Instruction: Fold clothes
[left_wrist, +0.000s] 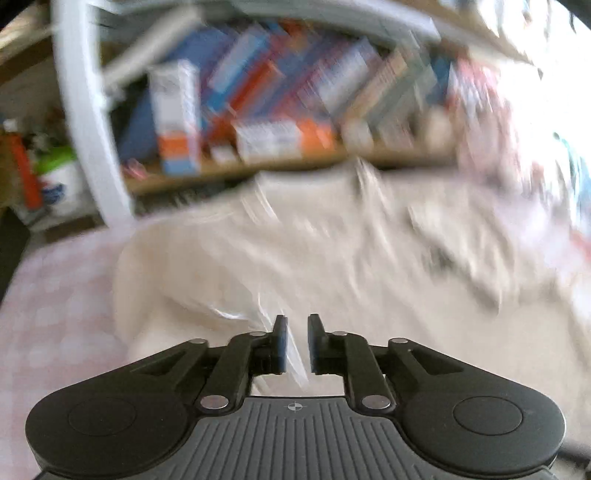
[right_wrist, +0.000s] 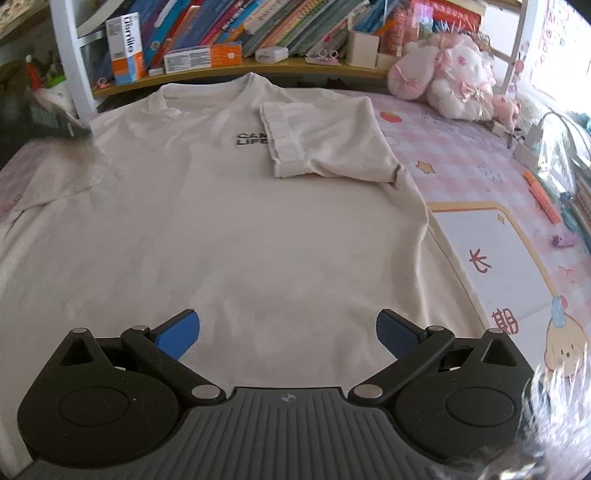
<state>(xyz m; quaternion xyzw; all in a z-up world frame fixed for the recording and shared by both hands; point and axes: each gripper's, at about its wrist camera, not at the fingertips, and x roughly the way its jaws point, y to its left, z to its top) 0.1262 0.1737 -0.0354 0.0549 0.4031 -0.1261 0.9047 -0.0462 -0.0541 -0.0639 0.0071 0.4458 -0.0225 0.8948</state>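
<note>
On pink sheet (right_wrist: 454, 155), T-shirt (right_wrist: 229, 229), print half-covered

Matt cream cloth T-shirt (right_wrist: 236, 229) on checked cloth cover (right_wrist: 461, 147)

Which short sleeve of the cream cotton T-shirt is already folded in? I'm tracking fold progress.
The sleeve on the picture's right, lying across the cream T-shirt's chest beside the black lettering; the other sleeve lies spread outward.
</note>
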